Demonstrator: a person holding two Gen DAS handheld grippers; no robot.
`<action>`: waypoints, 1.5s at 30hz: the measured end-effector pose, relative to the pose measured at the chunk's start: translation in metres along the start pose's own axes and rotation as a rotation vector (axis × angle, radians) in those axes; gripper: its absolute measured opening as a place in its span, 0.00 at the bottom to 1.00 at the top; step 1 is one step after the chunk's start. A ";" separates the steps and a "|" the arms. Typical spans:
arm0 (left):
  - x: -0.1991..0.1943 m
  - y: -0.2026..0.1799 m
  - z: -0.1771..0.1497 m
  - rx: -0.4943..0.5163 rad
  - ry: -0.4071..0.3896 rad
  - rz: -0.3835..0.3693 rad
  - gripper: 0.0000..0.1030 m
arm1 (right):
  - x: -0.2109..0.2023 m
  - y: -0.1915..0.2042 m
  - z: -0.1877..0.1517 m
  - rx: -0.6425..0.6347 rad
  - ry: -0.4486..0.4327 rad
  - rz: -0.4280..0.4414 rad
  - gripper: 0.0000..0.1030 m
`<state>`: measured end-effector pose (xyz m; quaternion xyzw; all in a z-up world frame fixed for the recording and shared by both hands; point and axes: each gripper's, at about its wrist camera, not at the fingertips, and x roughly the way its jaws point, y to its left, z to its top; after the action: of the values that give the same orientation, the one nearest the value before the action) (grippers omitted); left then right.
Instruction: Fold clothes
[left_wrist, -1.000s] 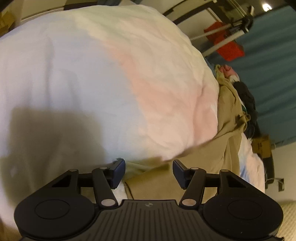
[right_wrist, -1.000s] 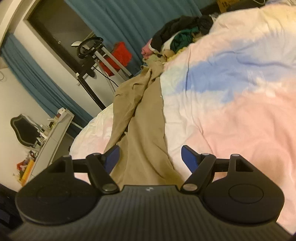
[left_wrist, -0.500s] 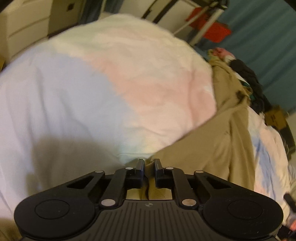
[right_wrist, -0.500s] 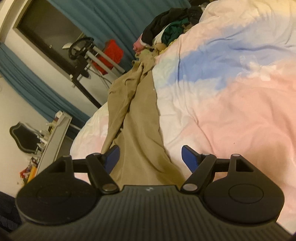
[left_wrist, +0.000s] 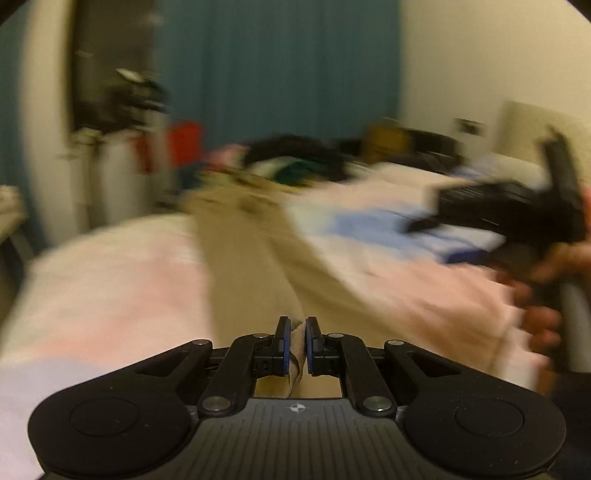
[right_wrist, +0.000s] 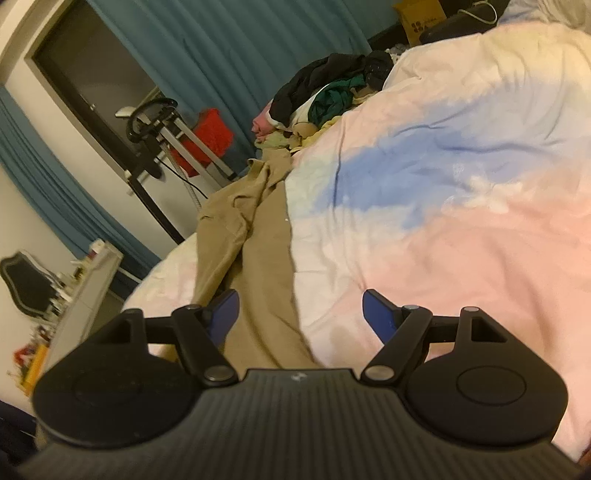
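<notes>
Tan trousers (right_wrist: 258, 243) lie stretched along the pastel duvet (right_wrist: 461, 206), running from near me toward the far end of the bed. My left gripper (left_wrist: 295, 334) is shut on the near end of the tan trousers (left_wrist: 255, 266), with a fold of cloth pinched between the blue pads. The left wrist view is blurred by motion. My right gripper (right_wrist: 300, 308) is open above the trousers' near part, with nothing between its fingers. The right gripper (left_wrist: 517, 214) also shows at the right in the left wrist view, held by a hand (left_wrist: 543, 317).
A heap of dark, green and pink clothes (right_wrist: 325, 96) sits at the far end of the bed. Beyond are blue curtains (right_wrist: 229, 48), a metal stand with a red crate (right_wrist: 207, 136), a white shelf (right_wrist: 88, 288) at left and a cardboard box (right_wrist: 421, 18).
My left gripper has shut on the trousers' end and swung up and round, now facing along the bed. The right gripper has stayed open and shifted only a little.
</notes>
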<state>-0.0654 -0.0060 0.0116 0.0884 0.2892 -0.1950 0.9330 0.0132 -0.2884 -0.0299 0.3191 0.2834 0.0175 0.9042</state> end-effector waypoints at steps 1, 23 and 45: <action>0.007 -0.005 -0.002 0.020 0.030 -0.030 0.08 | -0.001 0.000 0.000 -0.006 -0.006 -0.009 0.74; 0.065 0.150 -0.057 -0.951 0.300 -0.228 0.61 | 0.039 -0.056 -0.044 0.275 0.431 0.105 0.70; 0.042 0.148 -0.076 -1.045 0.235 -0.210 0.04 | 0.029 -0.043 -0.064 0.178 0.479 0.114 0.09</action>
<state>-0.0103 0.1362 -0.0667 -0.3953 0.4574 -0.1063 0.7894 -0.0027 -0.2801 -0.1105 0.3995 0.4715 0.1186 0.7772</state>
